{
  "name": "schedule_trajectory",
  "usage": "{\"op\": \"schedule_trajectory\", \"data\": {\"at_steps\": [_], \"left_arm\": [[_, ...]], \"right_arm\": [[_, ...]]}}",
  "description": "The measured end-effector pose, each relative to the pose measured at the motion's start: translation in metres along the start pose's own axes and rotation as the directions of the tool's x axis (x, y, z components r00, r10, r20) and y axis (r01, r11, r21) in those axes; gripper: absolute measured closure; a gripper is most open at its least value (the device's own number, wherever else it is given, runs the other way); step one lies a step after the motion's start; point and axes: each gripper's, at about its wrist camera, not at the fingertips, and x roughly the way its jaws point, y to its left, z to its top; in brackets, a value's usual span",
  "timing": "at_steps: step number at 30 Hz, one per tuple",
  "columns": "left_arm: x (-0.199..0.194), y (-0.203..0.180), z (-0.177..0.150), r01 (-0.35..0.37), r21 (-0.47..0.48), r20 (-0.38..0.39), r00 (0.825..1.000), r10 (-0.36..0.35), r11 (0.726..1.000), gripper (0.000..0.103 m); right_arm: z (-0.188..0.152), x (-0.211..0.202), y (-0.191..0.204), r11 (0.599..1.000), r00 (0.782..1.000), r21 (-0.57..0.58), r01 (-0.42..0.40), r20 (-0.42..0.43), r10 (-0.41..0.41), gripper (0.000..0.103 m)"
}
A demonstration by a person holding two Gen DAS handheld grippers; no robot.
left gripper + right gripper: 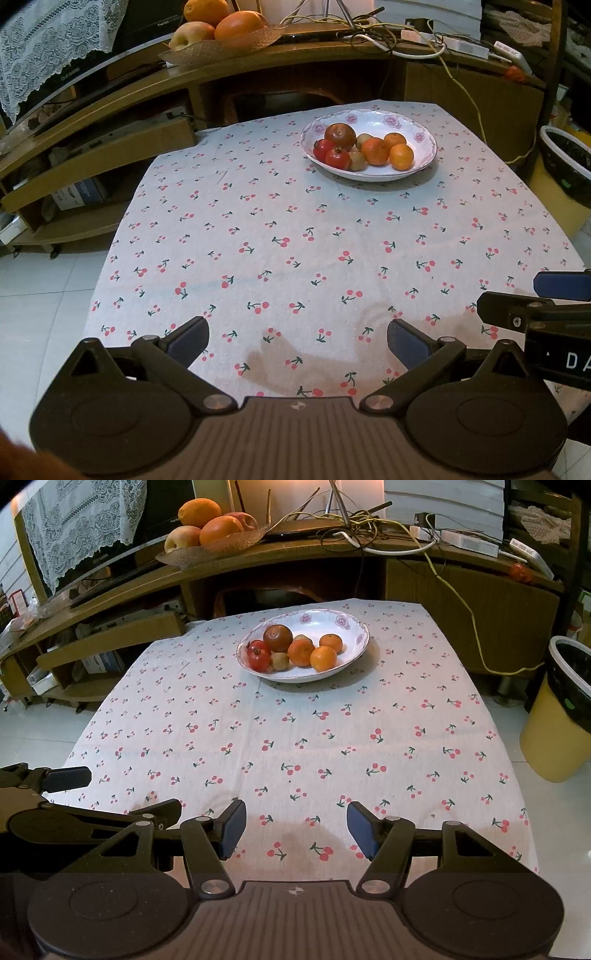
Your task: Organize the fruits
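Up front in the left wrist view, the left tongs (297, 341) fill the bottom of the frame, jaws spread wide with only cloth between them, holding nothing. Part of the right tongs (535, 306) pokes in at the lower right edge. A cloth (295, 240) printed with cherries covers the surface. In the upper middle, slightly right, sits a plate (424, 147) with a pink flower rim. All the small fruits (364, 147) are gathered on it, touching one another, likely so they stay together and cannot roll off. Counted: three orange ones at the right, two red ones at the left, one larger dark brown-red one behind, two small brownish ones between. No loose fruit lies on the cloth. At the upper left, a dish (192, 51) on a shelf holds larger fruit; how many cannot be told, as the frame cuts one off.

Next, in the right wrist view, the right tongs (295, 829) sit at bottom centre, jaws also well apart and empty. The left tongs show at the lower left edge. The plate lies in the upper middle with the same eight fruits. A yellow bin (554, 720) stands on the floor at the right edge.

This scene would fit fruits already collected, or fruits waiting to be sorted out.
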Motion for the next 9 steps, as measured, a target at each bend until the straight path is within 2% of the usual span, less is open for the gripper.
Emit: {"op": "schedule_trajectory", "data": {"at_steps": [9], "left_arm": [[0.0012, 0.0006, -0.0006, -0.009, -0.001, -0.002, 1.000, 0.009, 1.000, 0.000]], "right_arm": [[-0.0014, 0.0009, 0.0001, 1.000, 1.000, 0.001, -0.001, -0.001, 0.001, 0.040]]}}
